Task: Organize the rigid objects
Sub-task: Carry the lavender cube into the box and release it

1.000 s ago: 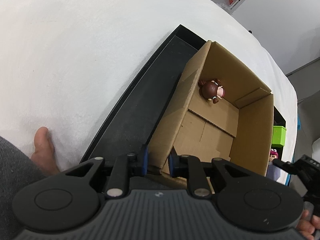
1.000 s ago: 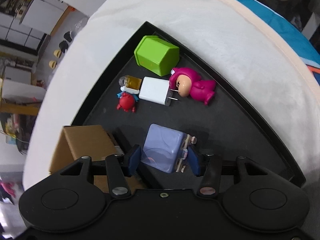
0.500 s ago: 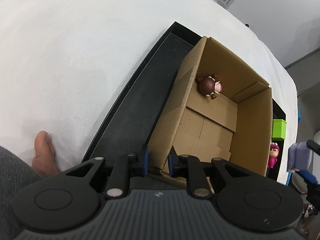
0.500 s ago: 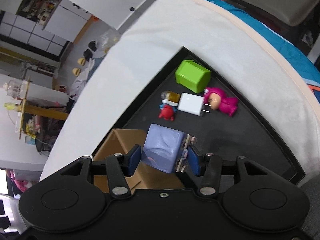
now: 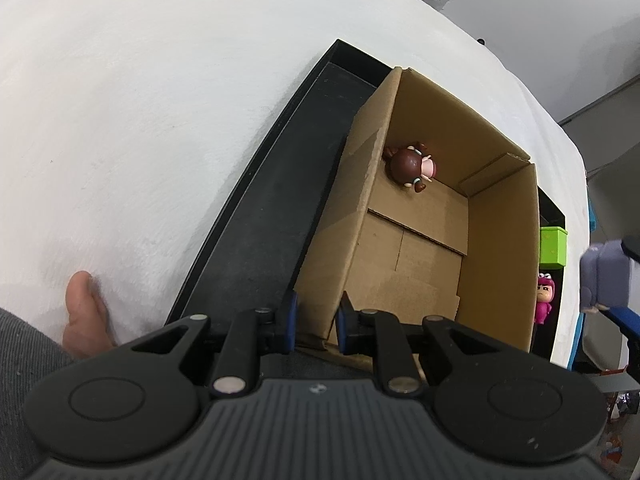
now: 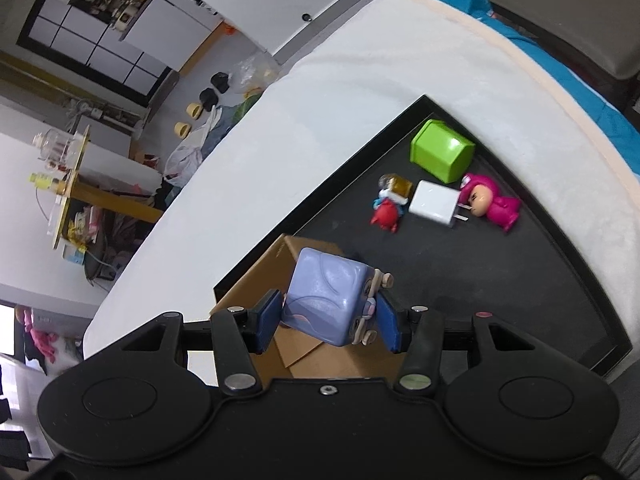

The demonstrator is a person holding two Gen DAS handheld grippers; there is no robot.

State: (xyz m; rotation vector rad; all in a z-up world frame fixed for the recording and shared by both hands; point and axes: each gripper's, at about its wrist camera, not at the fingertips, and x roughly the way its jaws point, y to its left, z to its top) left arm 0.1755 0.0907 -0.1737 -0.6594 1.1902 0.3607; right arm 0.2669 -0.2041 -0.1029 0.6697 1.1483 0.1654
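While your left gripper (image 5: 316, 326) clamps one cardboard box (image 5: 420, 216) wall, your right gripper (image 6: 329, 326) grips one lavender, cube-shaped toy (image 6: 326, 294).

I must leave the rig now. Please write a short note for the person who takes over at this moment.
Left gripper: shut on the near wall of the cardboard box, steadying it.
Right gripper: shut on the purple cube toy, held above the box.
Done: brown-haired figure is in the box.
Left on the black tray: green block, white charger, pink figure, red figure, small amber item.
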